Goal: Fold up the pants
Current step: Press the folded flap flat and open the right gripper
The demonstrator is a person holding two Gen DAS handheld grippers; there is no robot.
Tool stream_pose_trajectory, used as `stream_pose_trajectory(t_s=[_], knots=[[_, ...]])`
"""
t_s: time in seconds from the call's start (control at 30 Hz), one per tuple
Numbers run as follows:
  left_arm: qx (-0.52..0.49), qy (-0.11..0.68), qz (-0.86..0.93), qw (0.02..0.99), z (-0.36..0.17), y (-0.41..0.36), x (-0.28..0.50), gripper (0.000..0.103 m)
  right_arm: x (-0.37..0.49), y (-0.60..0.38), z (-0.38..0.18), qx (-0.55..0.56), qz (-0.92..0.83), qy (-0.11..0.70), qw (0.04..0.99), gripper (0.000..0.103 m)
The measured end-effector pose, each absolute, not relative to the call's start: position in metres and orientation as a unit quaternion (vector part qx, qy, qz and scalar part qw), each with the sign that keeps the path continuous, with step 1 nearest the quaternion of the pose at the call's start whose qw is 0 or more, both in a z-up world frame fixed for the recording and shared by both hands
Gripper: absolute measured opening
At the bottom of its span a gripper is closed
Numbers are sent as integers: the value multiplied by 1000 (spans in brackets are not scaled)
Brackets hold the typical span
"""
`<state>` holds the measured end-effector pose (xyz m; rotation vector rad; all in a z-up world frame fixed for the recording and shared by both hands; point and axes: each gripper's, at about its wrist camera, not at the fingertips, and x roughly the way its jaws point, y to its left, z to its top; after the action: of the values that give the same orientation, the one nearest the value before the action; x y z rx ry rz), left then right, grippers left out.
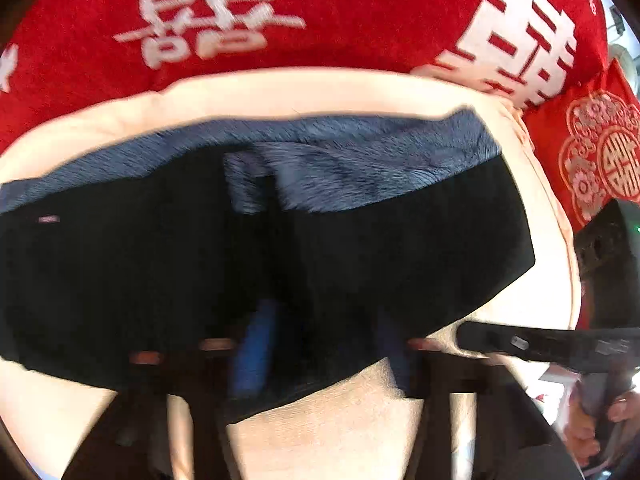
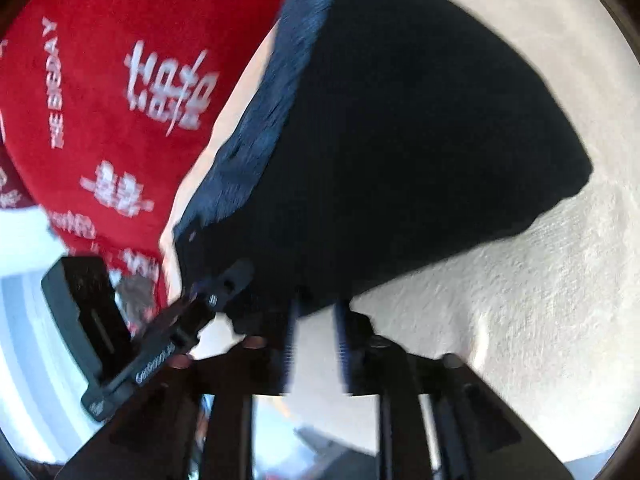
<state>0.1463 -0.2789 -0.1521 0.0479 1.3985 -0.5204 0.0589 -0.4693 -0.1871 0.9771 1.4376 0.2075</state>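
Dark pants (image 1: 280, 264) with a grey fleecy lining, folded into a broad block on a cream cushion (image 1: 360, 92). Directly ahead of the left gripper (image 1: 320, 344), near edge draped over its blue fingertips (image 1: 256, 348); fingers set apart, grip on cloth impossible to tell. Just beyond the right gripper (image 2: 316, 320), corner of the pants (image 2: 400, 140) meeting its nearly closed fingertips (image 2: 290, 340); hold uncertain through blur. Red blanket (image 1: 320, 20) beyond.

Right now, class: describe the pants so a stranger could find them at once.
Find the red blanket with white characters, then the cream cushion before it. The pants lie on that cushion: the only black cloth, with a grey-blue lining showing along the far edge.
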Motion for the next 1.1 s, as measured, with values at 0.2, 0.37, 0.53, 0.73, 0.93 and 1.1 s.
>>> stream_pose_trajectory(t_s=[0.2,0.37,0.53,0.73,0.93,1.1], knots=[[17,621,-222,752,-124,-268,159,61,66,-531,-129,389,80,555,731,59],[6,614,-238,753,-121,-303,177,61,107,-606,-153,432,41,533,726,59],[-17,625,-245,741,-146,-348,191,61,161,-621,-206,456,74,569,680,58],[-21,643,-222,732,-177,-336,188,61,161,-623,-212,463,93,585,660,25],[20,633,-241,735,-179,-333,176,61,138,-631,-224,462,33,592,659,28],[49,628,-228,743,-175,-331,170,61,131,-624,-200,415,9,595,688,48]])
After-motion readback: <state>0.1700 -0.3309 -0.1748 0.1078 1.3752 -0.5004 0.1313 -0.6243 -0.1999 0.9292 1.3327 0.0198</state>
